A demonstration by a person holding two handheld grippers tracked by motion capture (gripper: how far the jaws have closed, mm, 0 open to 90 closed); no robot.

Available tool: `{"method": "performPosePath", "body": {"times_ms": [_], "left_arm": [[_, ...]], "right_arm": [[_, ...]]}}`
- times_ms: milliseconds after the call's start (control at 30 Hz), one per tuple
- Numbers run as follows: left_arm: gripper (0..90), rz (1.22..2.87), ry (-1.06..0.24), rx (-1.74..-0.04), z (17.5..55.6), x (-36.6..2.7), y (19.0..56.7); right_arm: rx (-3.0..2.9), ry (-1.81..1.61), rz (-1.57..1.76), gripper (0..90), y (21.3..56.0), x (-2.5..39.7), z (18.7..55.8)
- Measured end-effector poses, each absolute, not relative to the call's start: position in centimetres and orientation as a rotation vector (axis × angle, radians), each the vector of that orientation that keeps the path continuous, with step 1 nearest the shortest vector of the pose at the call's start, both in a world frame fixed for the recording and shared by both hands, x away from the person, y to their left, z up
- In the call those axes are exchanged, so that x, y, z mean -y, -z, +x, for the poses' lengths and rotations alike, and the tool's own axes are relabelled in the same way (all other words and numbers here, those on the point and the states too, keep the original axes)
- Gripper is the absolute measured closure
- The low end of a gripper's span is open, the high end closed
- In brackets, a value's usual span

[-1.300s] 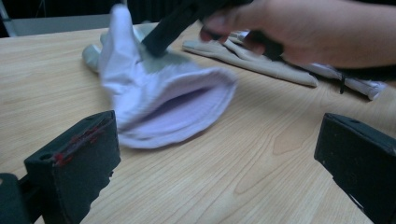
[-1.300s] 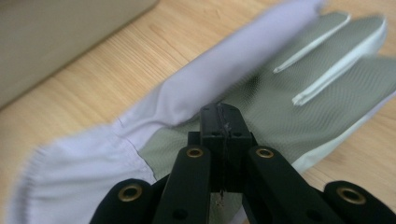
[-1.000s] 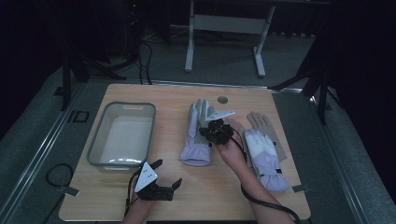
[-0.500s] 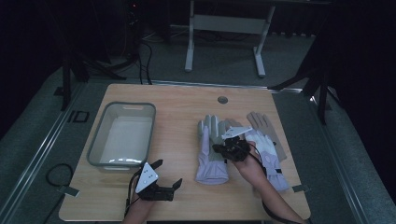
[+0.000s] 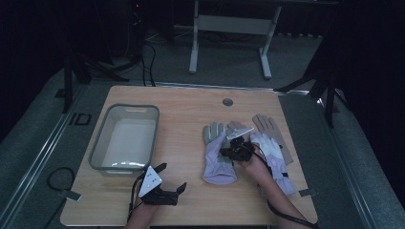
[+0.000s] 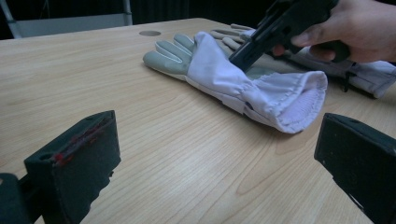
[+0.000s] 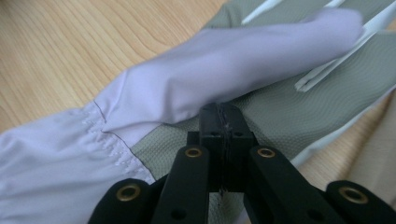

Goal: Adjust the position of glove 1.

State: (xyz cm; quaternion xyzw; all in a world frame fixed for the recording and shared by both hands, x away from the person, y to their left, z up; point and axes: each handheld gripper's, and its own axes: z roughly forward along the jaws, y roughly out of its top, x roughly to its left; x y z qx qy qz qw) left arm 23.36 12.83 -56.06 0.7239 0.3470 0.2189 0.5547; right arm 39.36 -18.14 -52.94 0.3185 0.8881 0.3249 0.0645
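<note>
A pale lilac glove (image 5: 217, 160) with a grey palm lies flat on the wooden table (image 5: 181, 119), cuff toward the person. My right gripper (image 5: 230, 151) rests on its middle, jaws pressed together and pinching the grey palm fabric (image 7: 261, 116). The left gripper view shows that gripper (image 6: 254, 44) slanting down onto the same glove (image 6: 224, 77). My left gripper (image 5: 172, 177) sits near the table's front edge with its jaws wide apart and nothing between them (image 6: 219, 163). A second, similar glove (image 5: 277, 157) lies just right of the right hand.
A clear plastic bin (image 5: 102, 148) stands on the left half of the table. A beige glove (image 5: 268, 126) lies at the right, partly under the white one. A round cable hole (image 5: 228, 102) sits near the far edge.
The right gripper has dragged the lilac glove to the right and nearer the person, up against the other gloves. The left gripper has stayed where it was.
</note>
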Motion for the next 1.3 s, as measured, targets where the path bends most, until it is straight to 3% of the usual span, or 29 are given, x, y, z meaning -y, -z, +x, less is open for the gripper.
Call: {"method": "performPosePath", "body": {"times_ms": [367, 500, 733, 1300], "left_arm": [[0.2, 1.71, -0.517, -0.821, 23.4, -12.8, 56.1], [0.2, 1.71, -0.516, -0.822, 23.4, -12.8, 56.1], [0.2, 1.712, -0.521, -0.823, 23.4, -12.8, 56.1], [0.2, 1.71, -0.519, -0.83, 23.4, -12.8, 56.1]], "right_arm": [[-2.674, -0.935, 0.955, 82.9, 52.4, 17.9, 40.5], [-2.651, -1.007, 0.948, 69.4, 51.1, 19.0, 39.7], [-2.567, -1.085, 0.938, 57.8, 48.1, 22.2, 38.2], [-2.494, -0.979, 0.97, 56.9, 46.2, 29.8, 33.9]]}}
